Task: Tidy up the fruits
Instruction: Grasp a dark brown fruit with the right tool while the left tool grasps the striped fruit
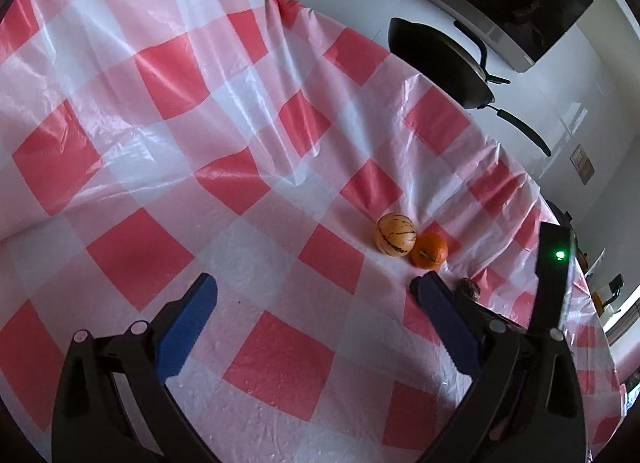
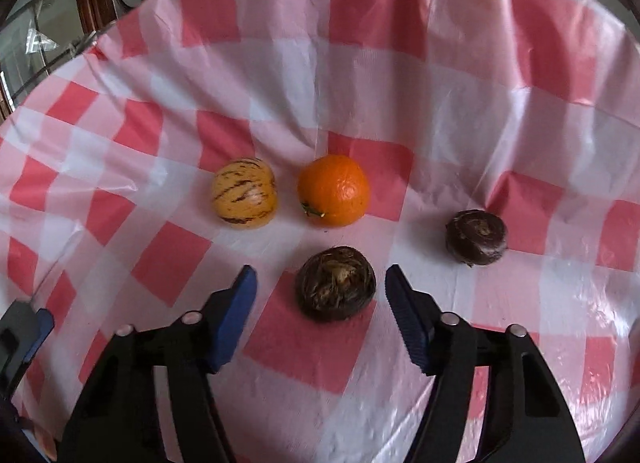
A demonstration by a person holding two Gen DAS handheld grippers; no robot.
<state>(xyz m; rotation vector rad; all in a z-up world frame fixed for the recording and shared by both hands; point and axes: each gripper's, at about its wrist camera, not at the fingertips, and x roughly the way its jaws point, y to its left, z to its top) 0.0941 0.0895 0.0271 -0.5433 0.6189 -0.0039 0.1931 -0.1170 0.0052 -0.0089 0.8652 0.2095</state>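
Note:
In the right wrist view, several fruits lie on the red-and-white checked cloth [image 2: 400, 83]. A yellow striped fruit [image 2: 245, 193] and an orange [image 2: 334, 190] sit side by side. A dark brown round fruit [image 2: 335, 283] lies between the fingers of my right gripper [image 2: 320, 273], with a gap on each side; the jaws are open. A second dark fruit [image 2: 476, 237] lies to the right. My left gripper [image 1: 314, 281] is open over bare cloth. The striped fruit [image 1: 394, 234] and orange [image 1: 430, 250] lie beyond its right finger, which half hides a dark fruit [image 1: 469, 289].
A black pan [image 1: 440, 63] with a long handle sits on the white counter past the cloth's far edge. A black housing with a green light [image 1: 554, 263] stands at the right of the left wrist view. The cloth is wrinkled near its far edge.

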